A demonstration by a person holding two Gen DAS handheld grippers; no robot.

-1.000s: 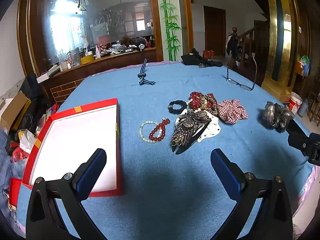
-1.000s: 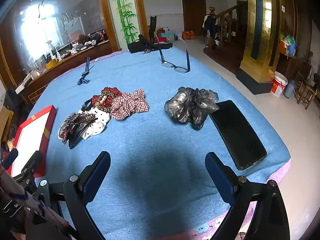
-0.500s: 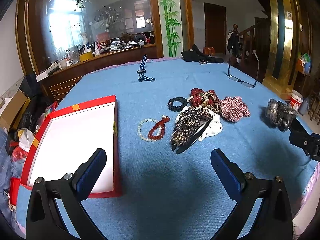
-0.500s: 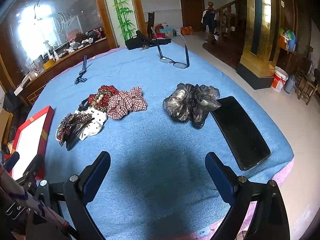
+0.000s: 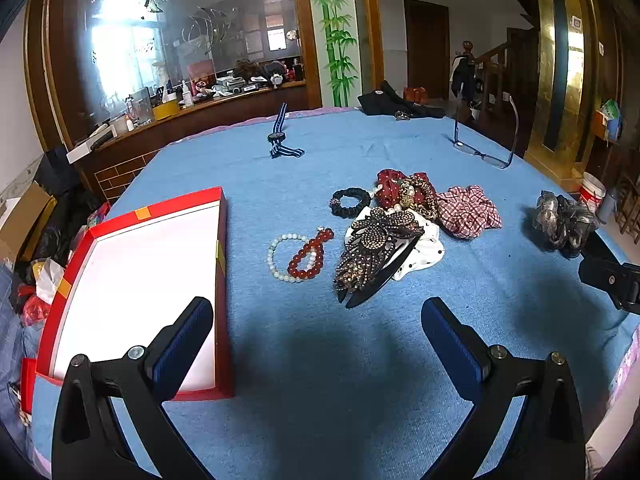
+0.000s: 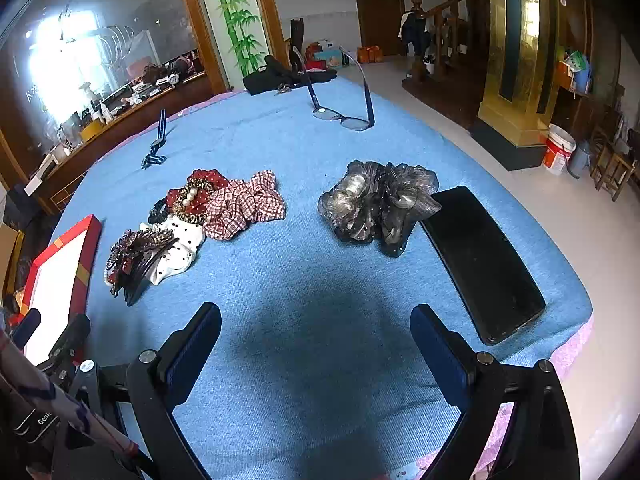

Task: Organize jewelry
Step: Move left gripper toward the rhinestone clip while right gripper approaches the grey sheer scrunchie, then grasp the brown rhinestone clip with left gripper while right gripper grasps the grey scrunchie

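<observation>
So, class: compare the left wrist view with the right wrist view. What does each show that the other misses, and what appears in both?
Only the left wrist view shows the red bead bracelet and pale bead bracelet clearly.

Only the right wrist view shows the whole black phone.

Both show the red box, the beaded hair clip, the plaid scrunchie, the grey scrunchie, the glasses and the blue cloth. The left gripper and right gripper are both open and empty.

Blue woven tablecloth (image 5: 320, 360), red shallow cardboard box (image 5: 222, 240) lined white at left, red-and-white checked fabric scrunchie (image 5: 468, 210), white black-dotted fabric scrunchie (image 5: 424, 250), dark red round-bead bracelet (image 5: 308, 254), glossy black flat phone (image 6: 480, 260) at right
</observation>
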